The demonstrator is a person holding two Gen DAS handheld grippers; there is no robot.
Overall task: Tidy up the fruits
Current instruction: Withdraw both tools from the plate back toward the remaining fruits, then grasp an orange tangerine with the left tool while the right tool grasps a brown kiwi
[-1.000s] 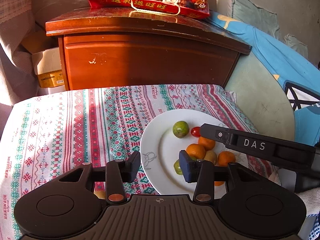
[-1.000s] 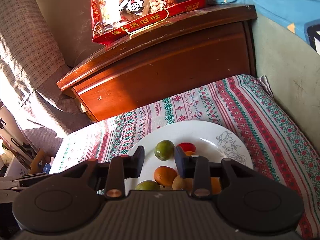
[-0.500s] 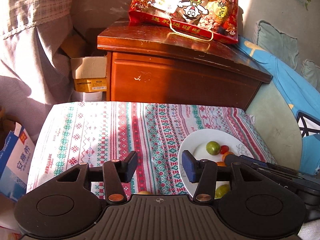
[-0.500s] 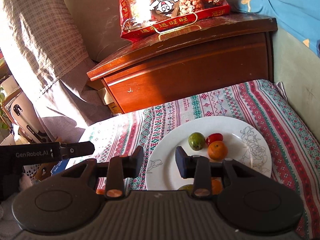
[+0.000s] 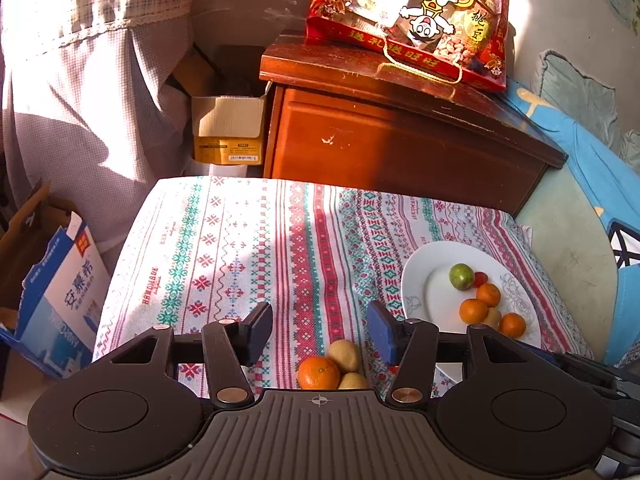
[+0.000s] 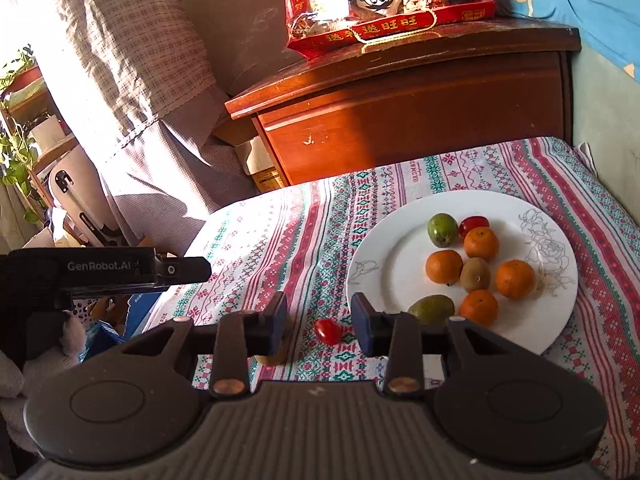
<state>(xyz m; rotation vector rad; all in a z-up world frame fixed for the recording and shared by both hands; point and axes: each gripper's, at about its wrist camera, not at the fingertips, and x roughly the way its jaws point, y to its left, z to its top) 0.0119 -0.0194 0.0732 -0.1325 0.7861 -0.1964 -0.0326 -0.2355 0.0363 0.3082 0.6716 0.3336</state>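
Observation:
A white plate on the patterned cloth holds several tangerines, green fruits, a kiwi and a red tomato. It also shows in the left wrist view. A loose red tomato lies on the cloth between my open right gripper's fingers. My left gripper is open and empty above a loose tangerine and two yellowish fruits on the cloth. The left gripper's side shows in the right wrist view.
A wooden cabinet with a red snack bag stands behind the table. Cardboard boxes and a blue-white carton sit at the left on the floor. A curtain hangs left. Blue bedding lies right.
Both grippers have pulled back and left from the plate. Loose fruits on the cloth have come into view under them. Both stay open.

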